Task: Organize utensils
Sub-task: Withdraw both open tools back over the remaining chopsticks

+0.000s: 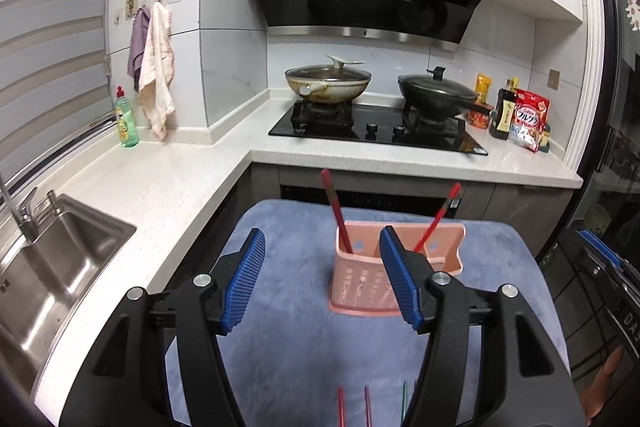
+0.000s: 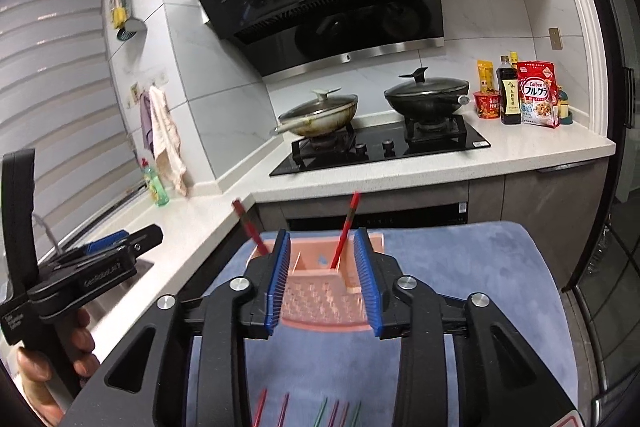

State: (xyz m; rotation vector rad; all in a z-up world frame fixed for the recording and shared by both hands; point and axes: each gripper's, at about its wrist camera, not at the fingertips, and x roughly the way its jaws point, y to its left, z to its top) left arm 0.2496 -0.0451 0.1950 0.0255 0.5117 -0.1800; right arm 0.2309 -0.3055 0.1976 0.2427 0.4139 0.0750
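A pink utensil holder [image 1: 372, 277] stands on a blue cloth [image 1: 288, 347]; it also shows in the right wrist view [image 2: 324, 301]. Two red chopsticks [image 1: 336, 215] [image 1: 436, 219] stick up from separate compartments and lean apart. Several red and green chopsticks [image 2: 316, 413] lie on the cloth near the front edge, partly hidden; some show in the left wrist view [image 1: 366, 407]. My left gripper [image 1: 322, 283] is open and empty, just left of the holder. My right gripper [image 2: 324, 277] is open and empty, its jaws standing either side of the holder. The left gripper [image 2: 116, 247] shows at the left of the right wrist view.
White counter [image 1: 160, 195] with steel sink [image 1: 48, 267] on the left. Gas hob [image 1: 380, 129] behind with two lidded pans [image 1: 328, 83] [image 1: 438, 95]. Green soap bottle [image 1: 126, 121], hanging towels [image 1: 156, 67], sauce bottle and food packets [image 1: 524, 119] at back right.
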